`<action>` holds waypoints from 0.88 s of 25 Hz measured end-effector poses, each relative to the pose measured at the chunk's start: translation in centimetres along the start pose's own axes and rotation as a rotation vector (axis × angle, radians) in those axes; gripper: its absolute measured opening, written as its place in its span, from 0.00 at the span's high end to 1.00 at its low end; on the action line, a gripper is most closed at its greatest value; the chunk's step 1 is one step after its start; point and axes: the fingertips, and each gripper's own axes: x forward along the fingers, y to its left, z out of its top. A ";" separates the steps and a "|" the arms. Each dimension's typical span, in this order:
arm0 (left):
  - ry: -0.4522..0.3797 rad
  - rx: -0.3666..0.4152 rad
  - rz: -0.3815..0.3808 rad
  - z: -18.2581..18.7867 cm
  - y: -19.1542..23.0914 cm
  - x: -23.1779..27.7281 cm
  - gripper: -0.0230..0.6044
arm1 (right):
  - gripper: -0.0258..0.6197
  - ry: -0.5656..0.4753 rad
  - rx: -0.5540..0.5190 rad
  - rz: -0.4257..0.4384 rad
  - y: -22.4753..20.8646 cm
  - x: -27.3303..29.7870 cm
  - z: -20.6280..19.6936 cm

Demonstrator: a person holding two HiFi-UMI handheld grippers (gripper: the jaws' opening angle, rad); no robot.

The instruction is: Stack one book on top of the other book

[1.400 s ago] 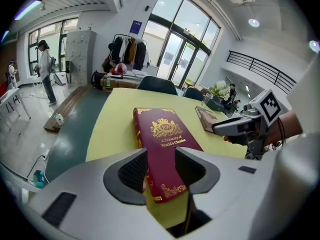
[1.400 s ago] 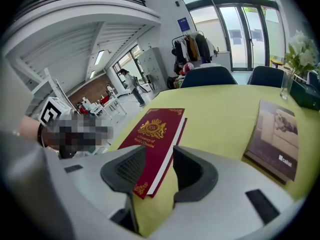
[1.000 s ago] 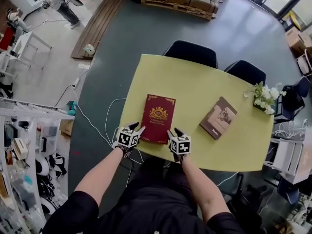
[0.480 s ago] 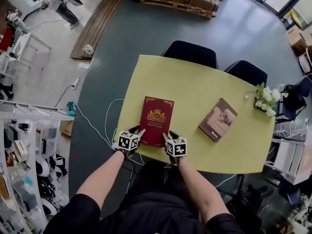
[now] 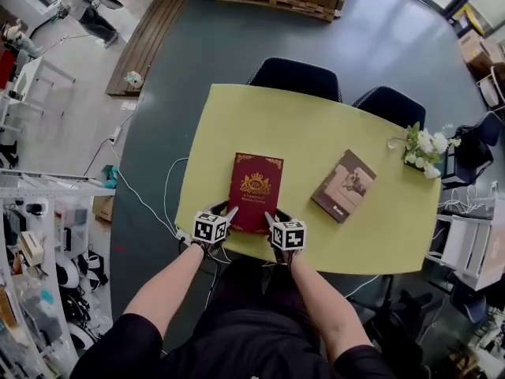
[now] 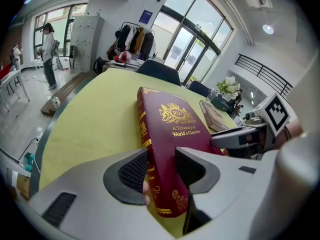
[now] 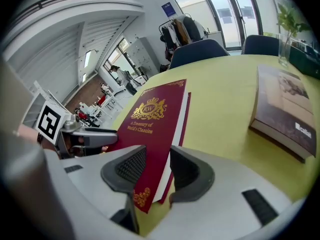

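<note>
A person stands at a yellow bench (image 5: pixel 316 125) with a claw in each hand, seen from above. A thick red book (image 5: pixel 256 189) with gold lettering lies lengthwise in front of them, near the bench's front edge. The left claw (image 6: pixel 162 166) has the book's near corner on the spine side between its jaws. The right claw (image 7: pixel 157 168) has the other near corner, on the page side. Both sets of jaws stand wide, but the book's thickness fills the gap and the jaws look pressed against it, so each claw appears closed on the book. A brown book (image 5: pixel 343 186) lies flat to the right at an angle, well apart. A small bunch of white flowers (image 5: pixel 424 144) stands beyond it at the bench's edge.

Over the last second the claws and the red book have shifted together, a little towards the brown book, so the gap between the two books has narrowed slightly. Whether the red book has left the surface I cannot tell. The grasp looks done and the carry seems to be just starting. The lift, the crossing and the placing on top are not yet done.
</note>
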 end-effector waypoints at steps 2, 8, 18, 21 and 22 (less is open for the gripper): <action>0.008 0.014 -0.015 0.1 -1.8 0.9 0.70 | 0.72 -0.007 0.024 -0.018 -1.6 -1.1 -0.1; 0.025 0.057 -0.066 0.1 -6.9 3.5 0.70 | 0.72 -0.033 0.084 -0.069 -6.3 -4.2 -0.7; 0.048 0.125 -0.095 0.4 -12.3 6.4 0.70 | 0.72 -0.063 0.151 -0.107 -10.9 -7.9 -2.3; 0.055 0.142 -0.103 0.4 -13.7 7.0 0.70 | 0.72 -0.073 0.171 -0.119 -12.1 -9.0 -2.9; 0.058 0.149 -0.107 0.4 -14.3 7.3 0.70 | 0.72 -0.077 0.178 -0.122 -12.6 -9.3 -3.0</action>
